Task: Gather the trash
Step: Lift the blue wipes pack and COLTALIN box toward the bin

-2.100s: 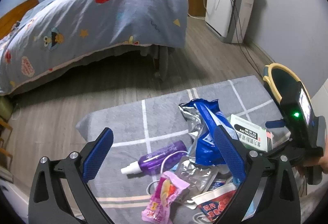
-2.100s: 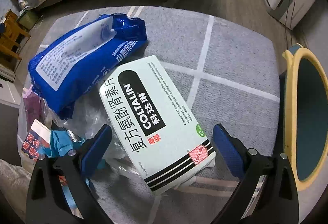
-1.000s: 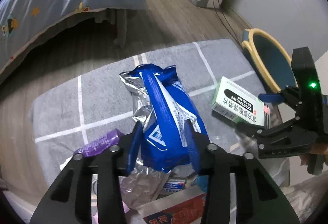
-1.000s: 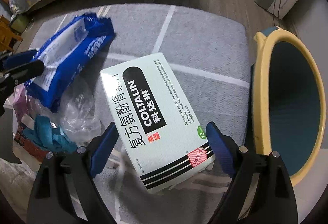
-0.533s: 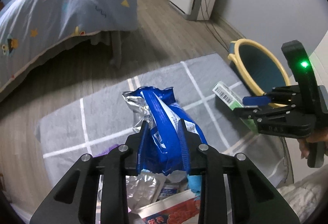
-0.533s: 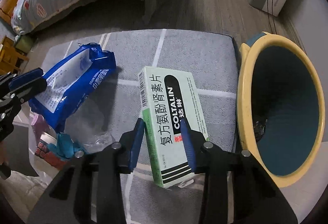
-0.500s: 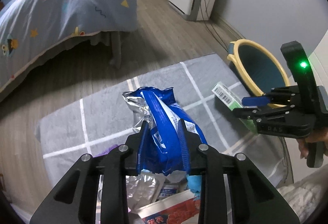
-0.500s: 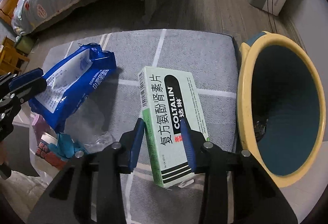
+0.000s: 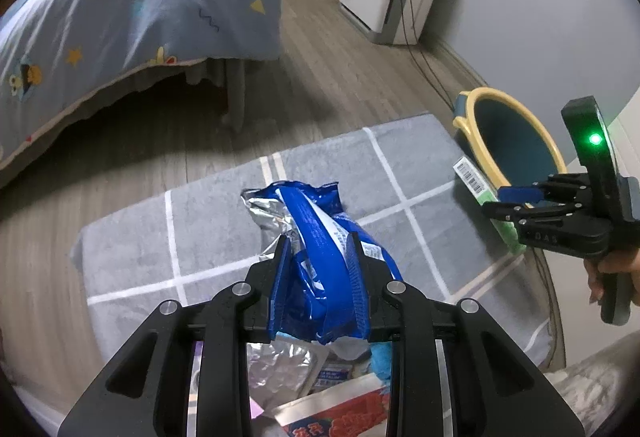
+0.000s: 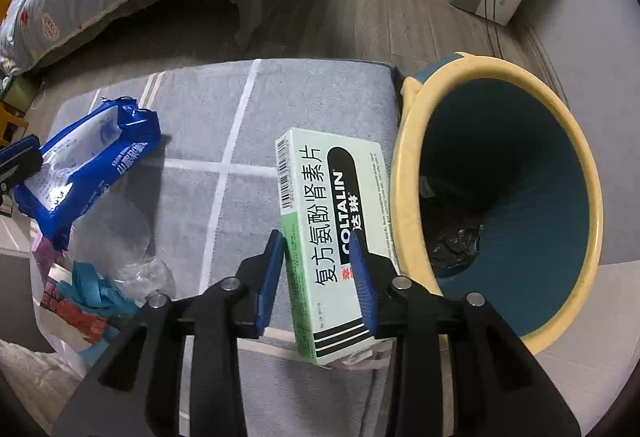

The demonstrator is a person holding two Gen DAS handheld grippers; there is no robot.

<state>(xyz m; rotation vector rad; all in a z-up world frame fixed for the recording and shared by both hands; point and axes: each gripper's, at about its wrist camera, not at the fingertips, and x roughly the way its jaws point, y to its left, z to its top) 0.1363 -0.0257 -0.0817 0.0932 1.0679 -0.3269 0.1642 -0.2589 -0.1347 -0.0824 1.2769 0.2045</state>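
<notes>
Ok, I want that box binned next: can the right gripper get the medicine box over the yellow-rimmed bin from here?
Probably yes. The right gripper, jaws closing, already pinches the medicine box, and the bin stands right beside it, mouth open, with nothing between them.

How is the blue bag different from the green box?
The blue bag is soft, crinkly and shiny inside; the green box is stiff cardboard with flat sides. The bag is torn open at its top; the box looks closed. The bag sits in the left gripper, far from the bin; the box sits in the right gripper, whose jaws are closing on it, right beside the bin. Both are trash, above the grey mat.
</notes>
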